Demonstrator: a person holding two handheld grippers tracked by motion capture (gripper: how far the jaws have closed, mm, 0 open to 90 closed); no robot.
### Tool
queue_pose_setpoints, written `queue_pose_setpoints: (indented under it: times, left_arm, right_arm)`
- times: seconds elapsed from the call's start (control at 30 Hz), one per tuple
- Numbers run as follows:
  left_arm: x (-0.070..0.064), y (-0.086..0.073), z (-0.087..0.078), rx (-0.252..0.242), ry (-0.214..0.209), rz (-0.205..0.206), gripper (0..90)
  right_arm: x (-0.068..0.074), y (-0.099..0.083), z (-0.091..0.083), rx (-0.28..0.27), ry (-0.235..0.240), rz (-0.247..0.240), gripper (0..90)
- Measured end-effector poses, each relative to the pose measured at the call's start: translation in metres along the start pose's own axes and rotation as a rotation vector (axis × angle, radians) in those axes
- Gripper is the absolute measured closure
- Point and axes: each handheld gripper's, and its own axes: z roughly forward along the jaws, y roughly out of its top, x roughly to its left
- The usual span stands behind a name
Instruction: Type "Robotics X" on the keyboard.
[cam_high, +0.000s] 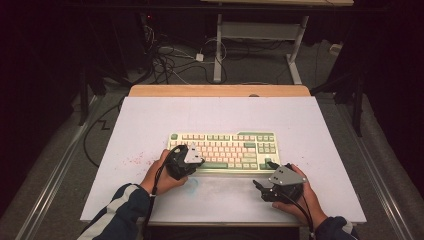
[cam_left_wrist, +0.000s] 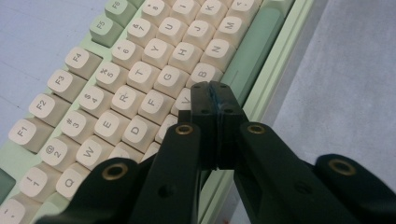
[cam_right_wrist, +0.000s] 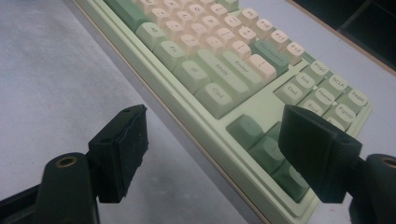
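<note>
matt plastic keyboard (cam_high: 223, 149) on a matt white table (cam_high: 150, 120).

The right tongs (cam_right_wrist: 212, 156) stand wide apart, their two black jaws rising from the bottom corners with nothing between them but the scene beyond. The left jaw hangs over the pale grey surface (cam_right_wrist: 56, 79); the right jaw sits over the near corner of a pale green keyboard (cam_right_wrist: 243, 93), in front of its darker green arrow keys (cam_right_wrist: 261, 144). The keyboard runs diagonally from upper left to lower right. Its main block has cream keycaps (cam_right_wrist: 219, 35) edged by green modifier keys, among them Ctrl (cam_right_wrist: 215, 98), Shift and Enter. A navigation cluster (cam_right_wrist: 327, 95) with Del, End and PgUp lies toward the far right corner. Beyond the keyboard a wooden edge (cam_right_wrist: 341, 39) borders the surface, with darkness behind it.
</note>
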Motion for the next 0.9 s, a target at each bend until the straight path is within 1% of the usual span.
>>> queue_pose_setpoints:
  times: [0.13,0.27,0.33,0.4,0.47,0.53,0.6,0.67,0.77,0.83,0.9]
  left_arm:
    - [0.001,0.0,0.0,-0.005,0.008,0.003,86.5]
    - [0.002,-0.002,0.003,0.012,0.009,-0.002,86.6]
    - [0.002,-0.003,0.004,0.009,0.005,-0.007,86.9]
    - [0.001,-0.003,0.003,0.01,0.007,0.001,86.8]
    - [0.001,-0.002,0.002,0.002,0.01,0.009,85.6]
    - [0.001,0.002,-0.001,-0.021,0.01,0.0,84.7]
    - [0.002,0.004,-0.004,-0.041,0.016,0.002,82.9]
    - [0.003,0.005,-0.006,-0.047,0.018,0.002,82.8]
    - [0.004,0.007,-0.009,-0.061,0.014,0.004,79.8]
    - [0.005,0.007,-0.01,-0.072,0.017,0.005,73.6]
    - [0.006,0.008,-0.012,-0.094,0.02,0.0,67.2]
  right_arm:
    - [0.0,0.0,0.0,0.001,0.002,0.0,24.6]
    - [0.001,0.0,0.001,0.003,0.005,-0.009,24.7]
    - [0.001,0.0,0.0,0.005,0.004,-0.009,24.8]
    - [0.001,0.0,0.001,0.005,0.003,-0.009,24.8]
    - [0.001,0.0,0.0,0.006,0.004,-0.01,24.8]
    - [0.001,0.0,0.0,0.003,0.004,-0.009,24.8]
    - [0.0,0.0,0.0,0.004,0.001,-0.004,24.8]
    - [0.0,0.0,0.0,0.005,0.0,-0.005,24.8]
    - [0.0,0.0,0.0,0.006,-0.002,-0.007,24.8]
    - [0.0,0.0,0.0,0.006,-0.004,-0.007,24.8]
    - [-0.001,-0.001,-0.001,0.004,-0.006,-0.008,24.8]
